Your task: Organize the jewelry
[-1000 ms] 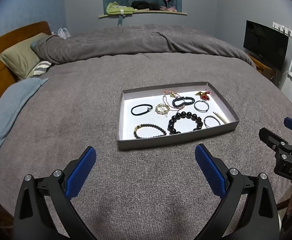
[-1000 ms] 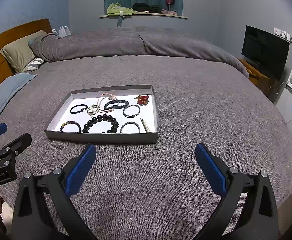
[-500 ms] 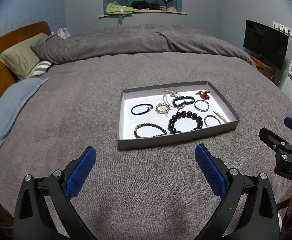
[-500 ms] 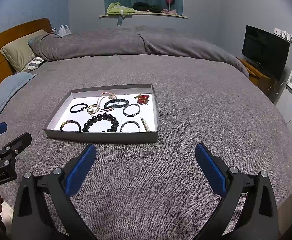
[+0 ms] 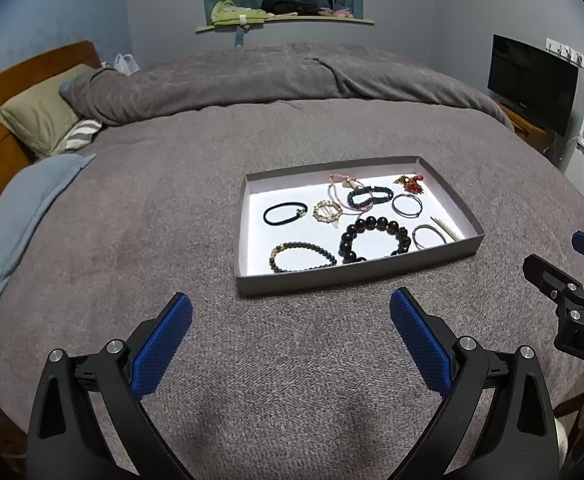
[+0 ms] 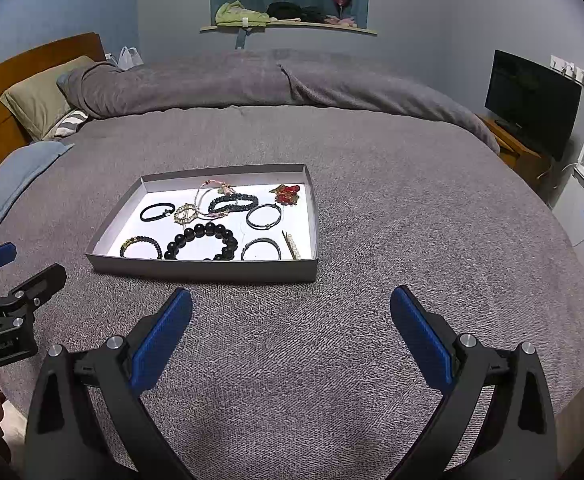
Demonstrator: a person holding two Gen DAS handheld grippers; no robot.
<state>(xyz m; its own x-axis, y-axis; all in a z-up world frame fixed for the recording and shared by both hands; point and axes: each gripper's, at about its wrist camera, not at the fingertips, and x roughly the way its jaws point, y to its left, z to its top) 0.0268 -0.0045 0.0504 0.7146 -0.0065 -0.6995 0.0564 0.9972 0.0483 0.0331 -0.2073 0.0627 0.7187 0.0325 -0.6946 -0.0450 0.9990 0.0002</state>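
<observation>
A bed (image 5: 171,184) covered by a grey blanket (image 6: 372,208) fills both views, and a shallow grey cardboard tray (image 5: 356,274) with a white floor lies flat on it; everything below is placed against that tray.

The left gripper (image 5: 291,320) hovers over the blanket just short of the tray's near wall, level and pointing along the bed toward the tray. Its blue-padded fingers (image 5: 163,344) are spread wide with nothing between them. The right gripper (image 6: 291,320) is held the same way, a little to the tray's right-hand near corner, jaws equally wide and empty. In the left wrist view it shows at the right edge (image 5: 564,296), beside the tray's right wall and apart from it.

Inside the tray, the large black bead bracelet (image 5: 374,238) lies near the middle of the near half. To its left, against the near wall, is a thinner dark bead bracelet (image 5: 302,256) with a few gold beads. A black hair tie (image 5: 284,213) sits in the far left part. A small gold ring-shaped piece (image 5: 327,211) lies just right of it, touching a pink cord bracelet (image 5: 342,192). A dark braided bracelet (image 5: 370,196) overlaps that cord. Two thin metal bangles (image 5: 407,205) (image 5: 429,236) lie along the right side, a red ornament (image 5: 412,184) sits in the far right corner, and a slim pearl hair clip (image 5: 448,230) rests by the right wall.
</observation>
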